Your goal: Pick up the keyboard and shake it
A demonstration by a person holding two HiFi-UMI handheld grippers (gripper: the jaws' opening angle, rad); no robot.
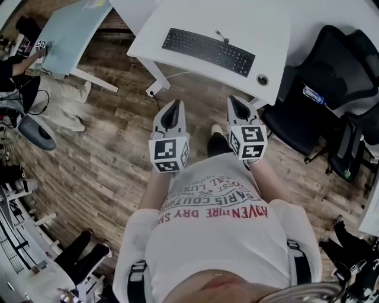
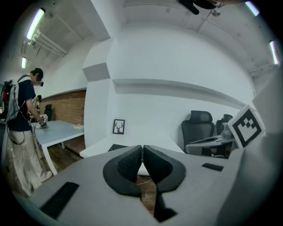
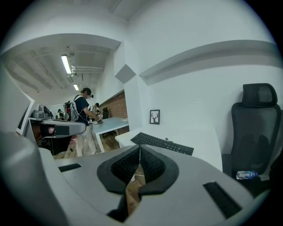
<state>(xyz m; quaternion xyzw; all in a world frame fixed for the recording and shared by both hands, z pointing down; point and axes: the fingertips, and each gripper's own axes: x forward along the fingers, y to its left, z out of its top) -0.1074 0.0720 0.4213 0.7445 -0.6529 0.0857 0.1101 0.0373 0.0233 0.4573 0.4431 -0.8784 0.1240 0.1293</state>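
A black keyboard (image 1: 208,51) lies on a white desk (image 1: 177,18) ahead of me; it also shows as the keyboard (image 3: 162,143) in the right gripper view, and only a sliver of the keyboard (image 2: 116,148) shows in the left gripper view. My left gripper (image 1: 172,106) and right gripper (image 1: 238,104) hang side by side over the wooden floor, short of the desk's near edge, well apart from the keyboard. Both are shut with nothing between the pads: left gripper (image 2: 142,148), right gripper (image 3: 139,148).
A black office chair (image 1: 317,89) stands right of the desk, with a bottle (image 1: 312,95) on it. A second, pale desk (image 1: 71,32) is at the far left, where a person (image 2: 22,132) works. A small framed picture (image 2: 118,126) leans on the wall. A cable (image 1: 172,77) hangs below the desk.
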